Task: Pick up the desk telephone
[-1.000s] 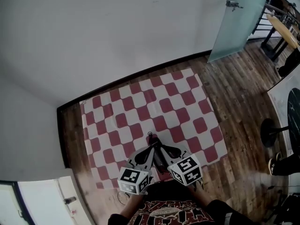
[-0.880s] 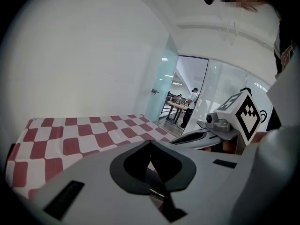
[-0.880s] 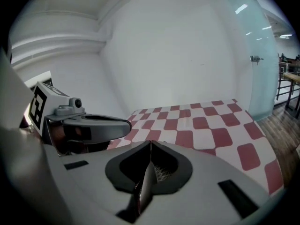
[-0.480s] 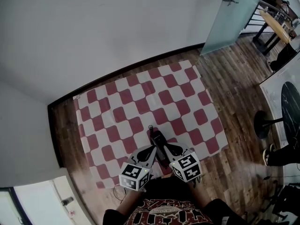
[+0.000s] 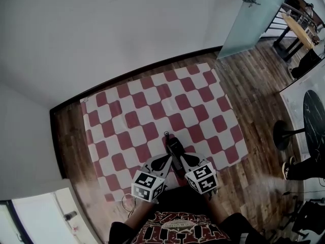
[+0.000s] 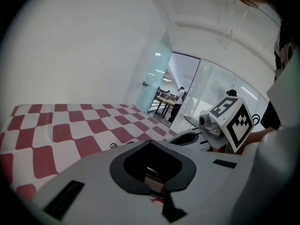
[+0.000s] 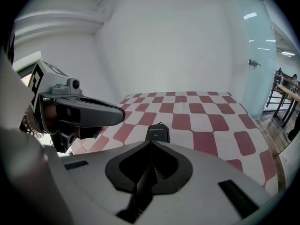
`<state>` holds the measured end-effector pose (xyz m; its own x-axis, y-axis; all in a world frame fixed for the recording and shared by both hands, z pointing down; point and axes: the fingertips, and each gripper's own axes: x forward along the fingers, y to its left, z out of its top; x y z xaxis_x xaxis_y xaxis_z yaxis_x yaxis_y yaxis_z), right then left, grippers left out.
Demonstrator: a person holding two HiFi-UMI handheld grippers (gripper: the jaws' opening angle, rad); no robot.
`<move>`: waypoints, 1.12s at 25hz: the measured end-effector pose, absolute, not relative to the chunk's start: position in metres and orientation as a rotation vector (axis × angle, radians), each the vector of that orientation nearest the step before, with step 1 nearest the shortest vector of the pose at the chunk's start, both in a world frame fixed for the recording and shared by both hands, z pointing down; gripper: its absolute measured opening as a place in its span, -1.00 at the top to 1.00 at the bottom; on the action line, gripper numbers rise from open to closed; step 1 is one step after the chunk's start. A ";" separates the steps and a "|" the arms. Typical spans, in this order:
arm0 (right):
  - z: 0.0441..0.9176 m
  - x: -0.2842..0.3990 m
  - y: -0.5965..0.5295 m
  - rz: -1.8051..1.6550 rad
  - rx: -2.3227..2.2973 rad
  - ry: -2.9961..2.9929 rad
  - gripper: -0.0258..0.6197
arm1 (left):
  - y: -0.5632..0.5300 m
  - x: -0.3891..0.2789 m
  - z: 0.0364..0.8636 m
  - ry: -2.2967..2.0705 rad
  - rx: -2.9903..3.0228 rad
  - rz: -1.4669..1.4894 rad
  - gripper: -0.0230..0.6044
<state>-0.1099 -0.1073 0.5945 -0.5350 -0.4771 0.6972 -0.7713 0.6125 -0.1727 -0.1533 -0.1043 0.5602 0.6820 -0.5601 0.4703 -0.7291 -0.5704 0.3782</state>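
Showing black telephone [image 7: 158, 133] just past clenched right claw [image 7: 150, 145]; left claw [image 6: 150, 143], also clenched, faces checkered cloth [image 6: 70, 130].

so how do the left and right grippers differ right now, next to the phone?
Side: the left gripper sits left of the telephone, the right gripper to its right.
View: the right gripper's camera sees the telephone just beyond its tips; the left gripper's camera shows only the checked cloth and the right gripper.
Shared: both appear to have their jaws closed together with nothing held, and both angle down toward the checked cloth.
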 end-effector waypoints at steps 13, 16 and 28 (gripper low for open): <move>0.604 -0.114 -0.108 0.586 0.962 -2.167 0.85 | -0.104 -0.158 0.566 -0.996 2.329 0.398 0.92; 0.606 -0.114 -0.108 0.570 0.949 -2.157 0.85 | -0.107 -0.160 0.567 -1.003 2.325 0.393 0.92; 0.614 -0.118 -0.109 0.595 0.947 -2.142 0.58 | -0.106 -0.163 0.571 -0.994 2.317 0.397 0.92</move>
<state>-0.1178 -0.1086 0.6138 -0.4799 -0.4441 0.7566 -0.7707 0.6255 -0.1217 -0.1628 -0.1063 0.5713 0.6779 -0.5614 0.4747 -0.7340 -0.5536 0.3934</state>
